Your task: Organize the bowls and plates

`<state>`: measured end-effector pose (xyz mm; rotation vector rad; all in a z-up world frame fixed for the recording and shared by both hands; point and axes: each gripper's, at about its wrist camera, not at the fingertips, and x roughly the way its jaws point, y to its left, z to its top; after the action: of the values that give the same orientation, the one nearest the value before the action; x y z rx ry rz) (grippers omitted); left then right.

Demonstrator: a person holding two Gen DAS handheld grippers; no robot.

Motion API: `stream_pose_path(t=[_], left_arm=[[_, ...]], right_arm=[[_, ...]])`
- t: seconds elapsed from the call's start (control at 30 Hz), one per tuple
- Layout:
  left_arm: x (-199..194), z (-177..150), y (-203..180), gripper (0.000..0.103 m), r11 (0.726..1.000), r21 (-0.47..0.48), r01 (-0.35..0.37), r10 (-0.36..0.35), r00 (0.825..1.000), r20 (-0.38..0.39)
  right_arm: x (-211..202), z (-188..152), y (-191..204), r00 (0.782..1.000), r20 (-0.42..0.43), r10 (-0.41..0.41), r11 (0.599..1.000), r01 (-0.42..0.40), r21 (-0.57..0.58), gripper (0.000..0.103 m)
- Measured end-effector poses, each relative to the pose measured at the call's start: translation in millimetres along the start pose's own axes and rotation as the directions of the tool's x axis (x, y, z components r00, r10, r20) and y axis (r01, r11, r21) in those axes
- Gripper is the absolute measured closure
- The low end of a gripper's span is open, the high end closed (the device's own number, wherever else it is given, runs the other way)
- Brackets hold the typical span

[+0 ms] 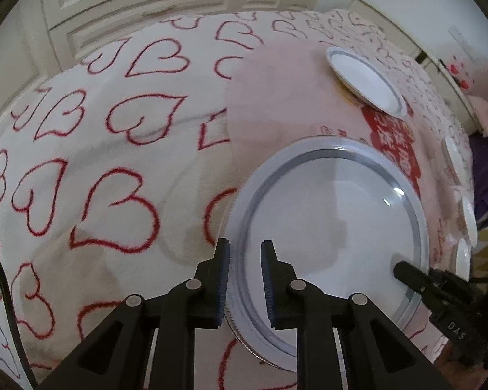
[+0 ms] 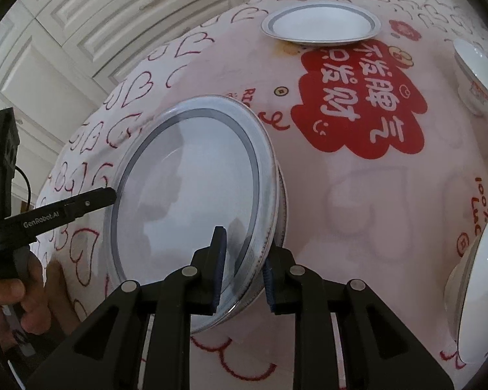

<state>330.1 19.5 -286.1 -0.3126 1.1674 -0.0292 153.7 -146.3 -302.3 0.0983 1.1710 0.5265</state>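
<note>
Gripping large plate (image 1: 335, 227) by opposite rims, left gripper (image 1: 244, 279) and right gripper (image 2: 244, 269) both clamped, apparently steadying it level above the blanket (image 1: 97, 130).

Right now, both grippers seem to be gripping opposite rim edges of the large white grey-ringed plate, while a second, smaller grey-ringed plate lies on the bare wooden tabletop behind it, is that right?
Not quite: the smaller grey-ringed plate lies on a pink printed cloth, not bare wood, as the right wrist view shows. The rest holds: the left gripper and right gripper grip the large white grey-ringed plate.

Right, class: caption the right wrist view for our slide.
Both grippers clamp a big plate over the cloth; small plate beyond.
</note>
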Motion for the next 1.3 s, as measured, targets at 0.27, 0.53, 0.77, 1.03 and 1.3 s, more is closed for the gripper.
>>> stream_pose_path(t=[0.27, 0.53, 0.77, 1.03, 1.3], left_arm=[[4.8, -3.6, -5.8, 0.085, 1.000, 0.031, -0.003, 0.003, 1.000, -0.012], [-2.3, -3.4, -10.0, 0.043, 0.998, 0.058, 0.020, -0.019, 1.000, -0.018], [-24.9, -3.8, -8.9, 0.001, 0.996, 0.069, -0.064, 0.061, 0.997, 0.045], [-69.7, -2.1, -1.0, 0.001, 0.994, 0.085, -0.067, 0.059, 0.994, 0.091], [-125.9, -13.1, 6.3, 0.001, 0.987, 0.142, -0.073, 0.043, 0.977, 0.208]], right_arm=[[-6.2, -3.6, 0.8, 0.999, 0.001, -0.040, 0.999, 0.040, -0.005, 0.063], [-23.1, -6.2, -11.2, 0.997, 0.063, -0.047, 0.997, 0.043, 0.065, 0.000], [-39.5, -6.6, -33.3, 0.991, 0.120, 0.051, 0.976, -0.075, 0.205, 0.000], [-75.7, -15.1, -40.6, 0.972, 0.213, 0.098, 0.958, -0.150, 0.244, 0.000], [-119.9, -39.0, -47.5, 0.946, 0.307, 0.101, 0.952, -0.181, 0.246, 0.000]])
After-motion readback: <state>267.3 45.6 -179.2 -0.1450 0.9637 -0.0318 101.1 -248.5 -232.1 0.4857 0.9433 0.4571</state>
